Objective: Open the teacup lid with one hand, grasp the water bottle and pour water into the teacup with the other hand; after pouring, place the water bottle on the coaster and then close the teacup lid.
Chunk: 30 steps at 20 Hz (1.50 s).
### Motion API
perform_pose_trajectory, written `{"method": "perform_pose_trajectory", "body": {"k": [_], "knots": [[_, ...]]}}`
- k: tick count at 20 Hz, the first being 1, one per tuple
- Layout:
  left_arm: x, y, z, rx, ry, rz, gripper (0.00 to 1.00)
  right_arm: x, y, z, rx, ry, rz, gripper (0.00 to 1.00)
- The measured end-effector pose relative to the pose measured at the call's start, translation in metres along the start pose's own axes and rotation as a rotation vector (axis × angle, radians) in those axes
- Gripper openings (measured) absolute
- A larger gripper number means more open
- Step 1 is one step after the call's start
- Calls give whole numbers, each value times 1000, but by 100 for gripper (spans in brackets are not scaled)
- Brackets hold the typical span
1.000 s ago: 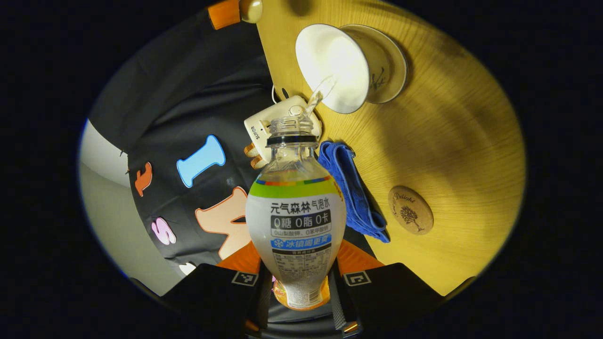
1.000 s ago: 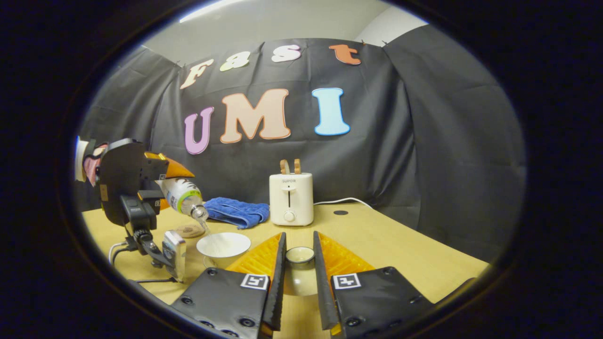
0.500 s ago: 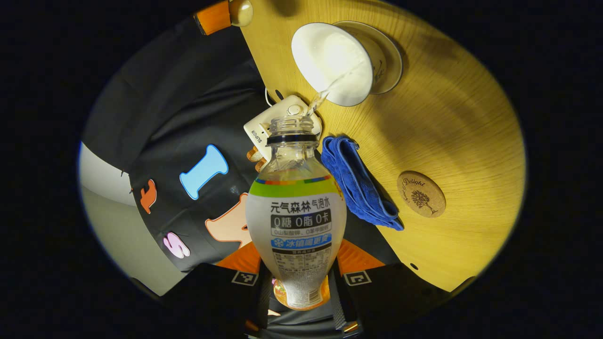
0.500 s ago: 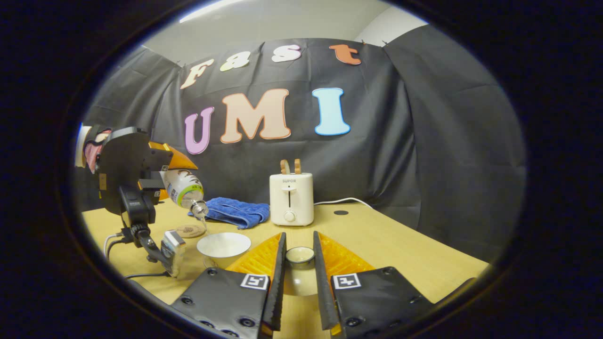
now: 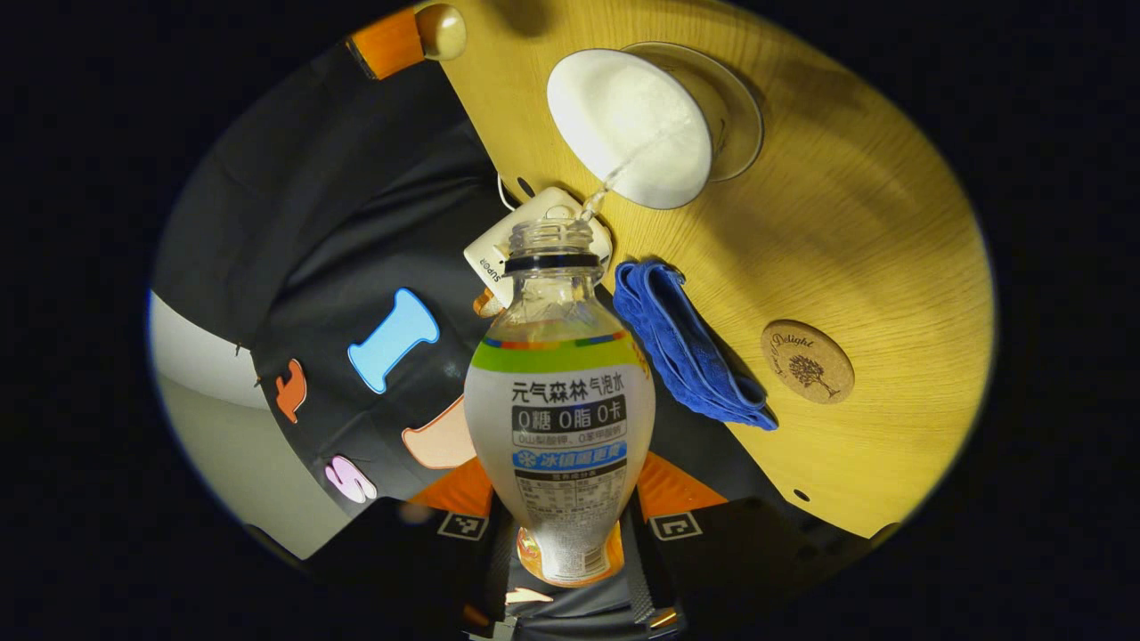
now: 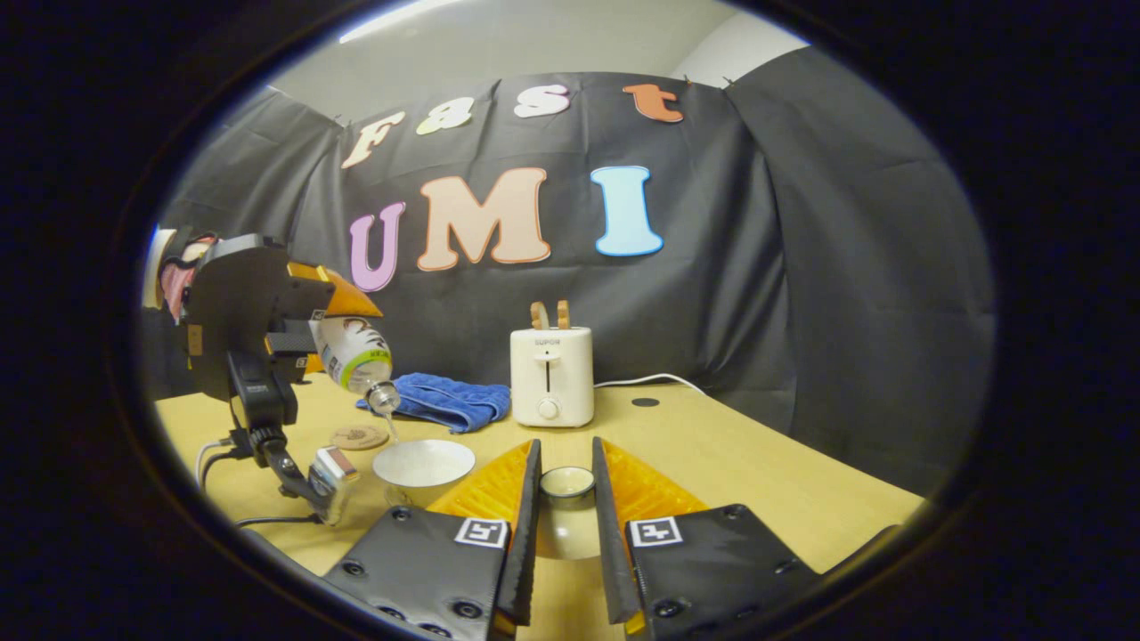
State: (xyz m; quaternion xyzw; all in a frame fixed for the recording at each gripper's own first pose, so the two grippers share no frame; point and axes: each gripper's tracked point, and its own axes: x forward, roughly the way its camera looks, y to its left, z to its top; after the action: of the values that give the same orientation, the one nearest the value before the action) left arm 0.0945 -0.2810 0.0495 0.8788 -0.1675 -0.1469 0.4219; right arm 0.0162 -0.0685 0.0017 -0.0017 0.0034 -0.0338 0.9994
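Note:
My left gripper (image 5: 563, 525) is shut on the water bottle (image 5: 559, 418), an uncapped clear bottle with a white label and green band. It is tipped mouth-down, and a thin stream of water runs into the open white teacup (image 5: 628, 125) on its saucer. In the right gripper view the same bottle (image 6: 352, 356) pours over the teacup (image 6: 423, 465), held by the left gripper (image 6: 303, 325). My right gripper (image 6: 561, 499) is shut on the teacup lid (image 6: 566, 485), held by its knob to the right of the cup. The round cork coaster (image 5: 807, 361) lies on the table.
A folded blue cloth (image 5: 686, 352) lies between the coaster and a white toaster (image 6: 550, 374) at the back of the wooden table (image 6: 757, 463). A cable (image 6: 659, 381) runs from the toaster. A person's hand (image 6: 174, 280) holds the left gripper.
The left gripper has shifted slightly while tipping the bottle; the stream keeps falling into the cup. The right gripper and lid have not moved.

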Motion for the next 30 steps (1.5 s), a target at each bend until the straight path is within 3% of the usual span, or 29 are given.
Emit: {"method": "perform_pose_trajectory", "body": {"k": [4, 7, 12, 14, 16, 17, 18, 19, 22, 26, 28, 30], "knots": [[1, -2, 1, -9, -4, 0, 51, 0, 1, 0, 0, -1, 3, 36], [2, -16, 3, -146, -13, -30, 51, 0, 1, 0, -1, -1, 3, 36], [-5, -43, 26, -561, -87, -70, 50, 0, 1, 0, -1, -1, 3, 36], [-13, -63, 39, -812, -110, -136, 47, 0, 1, 0, 0, -1, 3, 36], [-24, -65, 52, -1066, -147, -183, 50, 0, 1, 0, 0, -1, 1, 36], [-27, -66, 57, -1179, -158, -194, 53, 0, 1, 0, -1, -1, 1, 36], [-28, -67, 58, -1280, -165, -204, 47, 0, 1, 0, -1, -1, 1, 36], [-24, -68, 55, -1377, -174, -206, 50, 0, 1, 0, 0, -1, 1, 36], [-11, -71, 50, -1714, -207, -194, 49, -1, 1, 1, -1, -3, 1, 35], [7, -81, 23, -2066, -226, -102, 49, 0, 1, 1, -1, -2, 1, 35], [-2, -84, 8, -2188, -239, -84, 48, -1, 1, 1, -1, -3, 1, 35], [-1, -86, -7, -2240, -232, -57, 49, -1, 1, 0, -1, -2, 1, 36]]}}
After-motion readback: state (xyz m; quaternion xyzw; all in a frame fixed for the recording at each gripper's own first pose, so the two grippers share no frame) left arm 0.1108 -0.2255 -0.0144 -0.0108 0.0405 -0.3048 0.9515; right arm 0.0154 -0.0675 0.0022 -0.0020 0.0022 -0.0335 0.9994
